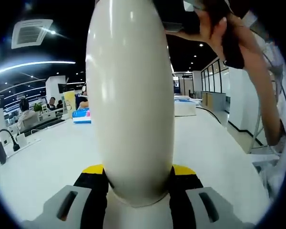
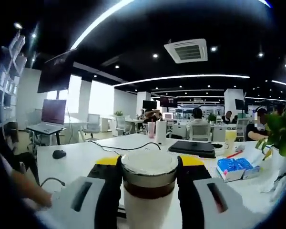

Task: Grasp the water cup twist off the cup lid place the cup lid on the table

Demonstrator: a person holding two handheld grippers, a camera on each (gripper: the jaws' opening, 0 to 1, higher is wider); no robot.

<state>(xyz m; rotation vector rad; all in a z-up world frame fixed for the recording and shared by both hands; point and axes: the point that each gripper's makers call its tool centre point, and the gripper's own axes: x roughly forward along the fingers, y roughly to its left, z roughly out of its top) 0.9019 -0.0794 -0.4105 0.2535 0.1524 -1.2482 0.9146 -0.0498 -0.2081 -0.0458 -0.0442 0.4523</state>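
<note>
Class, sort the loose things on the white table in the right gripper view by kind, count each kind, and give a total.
Cup: 1
Computer mouse: 1
Closed laptop: 1
Blue packet: 1
Total: 4

Water cup point(image 1: 130, 95): plain cream body, no lettering legible.
Cup lid point(image 2: 149, 164): no marking legible.
Blue packet point(image 2: 233, 167): print too small to read.
</note>
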